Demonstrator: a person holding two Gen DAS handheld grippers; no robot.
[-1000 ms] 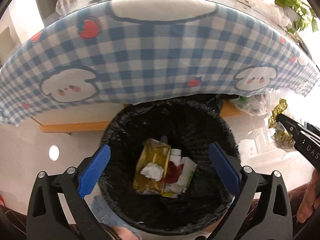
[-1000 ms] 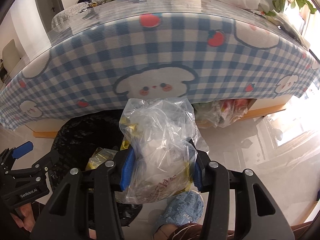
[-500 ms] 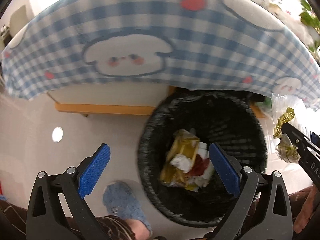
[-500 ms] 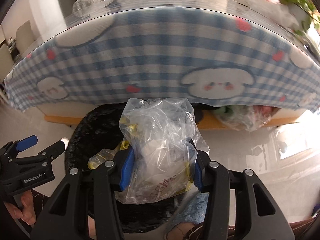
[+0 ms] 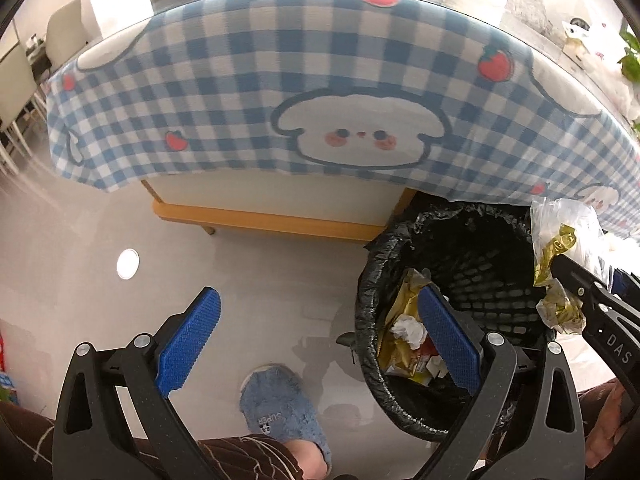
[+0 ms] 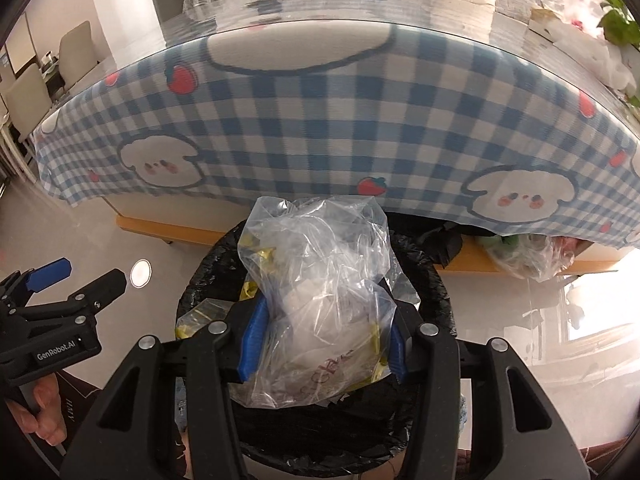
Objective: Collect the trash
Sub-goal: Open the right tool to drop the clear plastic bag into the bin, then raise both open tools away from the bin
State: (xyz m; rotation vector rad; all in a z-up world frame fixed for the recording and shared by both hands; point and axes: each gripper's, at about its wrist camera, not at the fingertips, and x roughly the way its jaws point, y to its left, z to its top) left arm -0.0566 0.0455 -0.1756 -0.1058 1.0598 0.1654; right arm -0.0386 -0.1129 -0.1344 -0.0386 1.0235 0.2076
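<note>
A black-lined trash bin (image 5: 404, 412) stands on the floor under the table edge; it holds yellow wrappers and crumpled tissue (image 5: 408, 330). My right gripper (image 6: 322, 338) is shut on a clear plastic bag (image 6: 320, 280) with yellow and gold wrappers inside, held directly above the bin (image 6: 434, 280). The bag (image 5: 566, 240) and right gripper also show in the left wrist view over the bin's right side. My left gripper (image 5: 320, 338) is open and empty, left of the bin above the floor; it also shows in the right wrist view (image 6: 56, 280).
A table with a blue checked dog-print cloth (image 5: 320, 92) overhangs the bin. A blue fluffy slipper (image 5: 280, 404) is on the grey floor beside the bin. Another plastic bag of items (image 6: 532, 256) lies under the table at right. Chairs (image 6: 32, 92) stand far left.
My left gripper has swung left, away from over the bin, and stayed open. My right gripper has carried the plastic bag left until it hangs over the bin.
</note>
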